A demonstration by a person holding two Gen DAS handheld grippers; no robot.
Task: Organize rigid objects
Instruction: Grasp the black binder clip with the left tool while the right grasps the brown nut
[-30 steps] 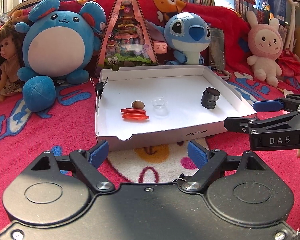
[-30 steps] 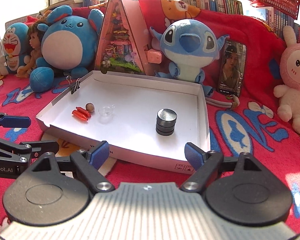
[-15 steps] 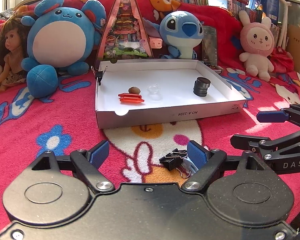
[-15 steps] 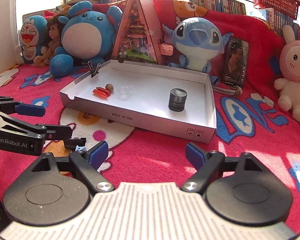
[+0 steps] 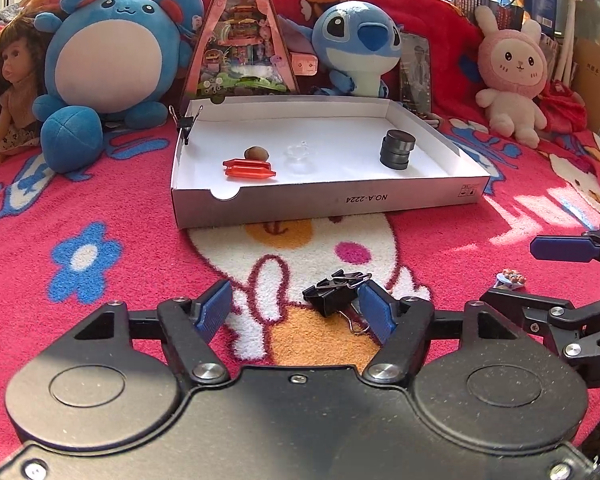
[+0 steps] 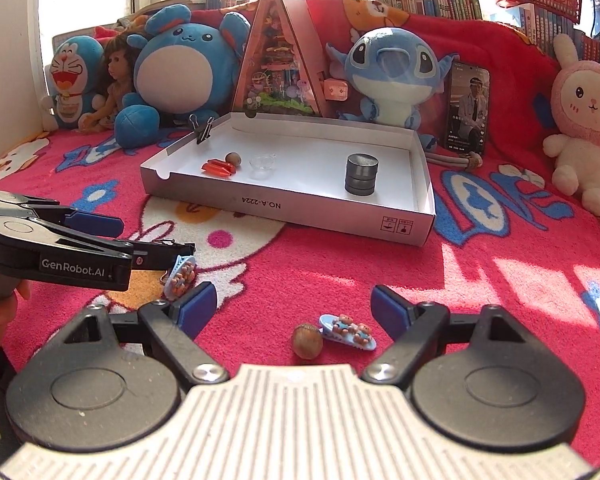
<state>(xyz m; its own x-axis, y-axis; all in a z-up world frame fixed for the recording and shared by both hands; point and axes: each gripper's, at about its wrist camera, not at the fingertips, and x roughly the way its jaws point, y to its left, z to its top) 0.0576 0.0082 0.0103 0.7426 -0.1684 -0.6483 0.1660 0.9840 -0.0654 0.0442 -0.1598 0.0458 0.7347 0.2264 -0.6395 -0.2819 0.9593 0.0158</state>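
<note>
The left gripper (image 5: 296, 308) has just been closing its fingers around the black binder clips (image 5: 334, 292), which lie between the pads, hard against the right-hand pad and well clear of the left one, not yet pinched. The right gripper (image 6: 294, 310) stands open over a brown nut (image 6: 307, 340) and a blue hair clip (image 6: 348, 330); both lie between its fingers, nearer the right-hand one. The white box (image 5: 328, 202) lies ahead of both, on the red blanket (image 5: 100, 300).
</note>
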